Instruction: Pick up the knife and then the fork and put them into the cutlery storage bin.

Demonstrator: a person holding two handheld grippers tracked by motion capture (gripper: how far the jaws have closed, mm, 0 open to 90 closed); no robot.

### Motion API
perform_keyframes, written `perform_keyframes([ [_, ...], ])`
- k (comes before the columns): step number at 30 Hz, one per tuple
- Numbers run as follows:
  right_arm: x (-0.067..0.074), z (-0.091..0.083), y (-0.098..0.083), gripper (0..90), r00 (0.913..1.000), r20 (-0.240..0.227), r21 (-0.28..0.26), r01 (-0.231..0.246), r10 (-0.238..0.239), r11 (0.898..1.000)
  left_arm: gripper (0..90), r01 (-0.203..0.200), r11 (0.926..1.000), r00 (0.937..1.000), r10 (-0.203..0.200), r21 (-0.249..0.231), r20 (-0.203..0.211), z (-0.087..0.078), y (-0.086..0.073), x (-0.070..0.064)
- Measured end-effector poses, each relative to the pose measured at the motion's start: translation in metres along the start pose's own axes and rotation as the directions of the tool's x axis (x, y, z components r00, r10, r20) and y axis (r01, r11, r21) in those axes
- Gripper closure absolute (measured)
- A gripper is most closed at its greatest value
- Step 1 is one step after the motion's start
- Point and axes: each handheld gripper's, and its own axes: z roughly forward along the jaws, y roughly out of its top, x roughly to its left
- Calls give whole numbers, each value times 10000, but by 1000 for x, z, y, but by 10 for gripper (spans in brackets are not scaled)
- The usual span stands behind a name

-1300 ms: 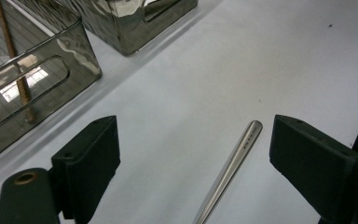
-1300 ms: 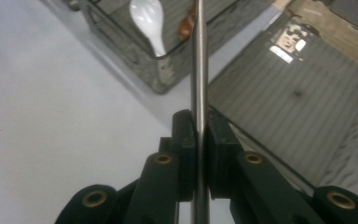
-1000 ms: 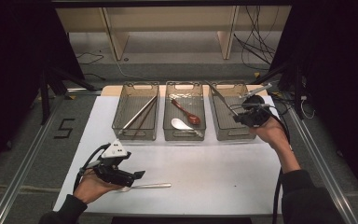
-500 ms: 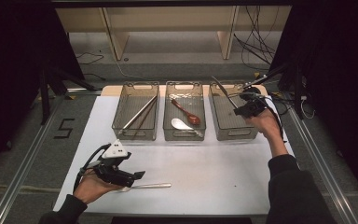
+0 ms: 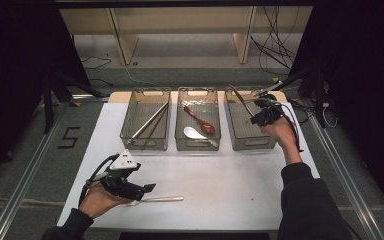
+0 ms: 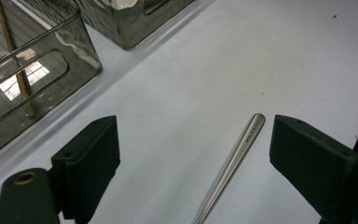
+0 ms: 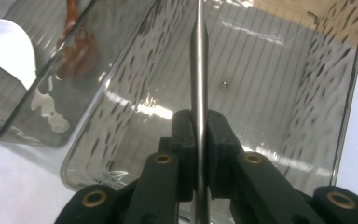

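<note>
White tabletop under dim light, dark curtains at both sides, three clear bins in a row at its far edge. Your right gripper (image 7: 199,154) is clamped on a thin metal utensil (image 7: 199,70), its pads pressed to the handle; the rod runs up and away over the right bin (image 5: 232,135). A second ago that hand stood nearer the bin's near right corner; it has since travelled toward the far end and sunk a little, so the utensil now slants above the bin's far part. Judged from this, you are in the act of lowering it in, and release is what remains.

Outward from there: the middle bin (image 5: 180,135) holds a white spoon (image 5: 195,133) and a brown spoon (image 5: 201,122); the left bin (image 5: 125,135) holds chopsticks (image 5: 149,124).

At the near edge your left gripper (image 6: 193,154) has kept its place, jaws standing apart around the handle of another metal utensil (image 6: 242,149) lying flat on the table (image 5: 230,185), touching neither pad. That piece looks next in line for sorting.
</note>
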Motion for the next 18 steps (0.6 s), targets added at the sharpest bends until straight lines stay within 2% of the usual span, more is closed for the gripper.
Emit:
perform_keyframes([
  [8,1,10,2,840,9996,229,362,-179,171,9992,153,-36,10000,10000,35,51,27,1,-1,0],
  [15,5,19,3,828,9983,573,586,-114,80,9982,153,-63,9999,10000,62,78,24,1,0,-1],
  [16,5,20,3,773,9980,623,479,-162,132,9987,153,-56,10000,10000,56,75,18,1,0,-1],
  [17,4,20,4,704,9988,426,334,-269,255,9991,153,-27,10000,10000,27,77,34,1,-1,-1],
  [18,4,19,5,675,9994,145,288,-306,302,9991,153,-19,10000,10000,19,59,22,1,-1,-1],
])
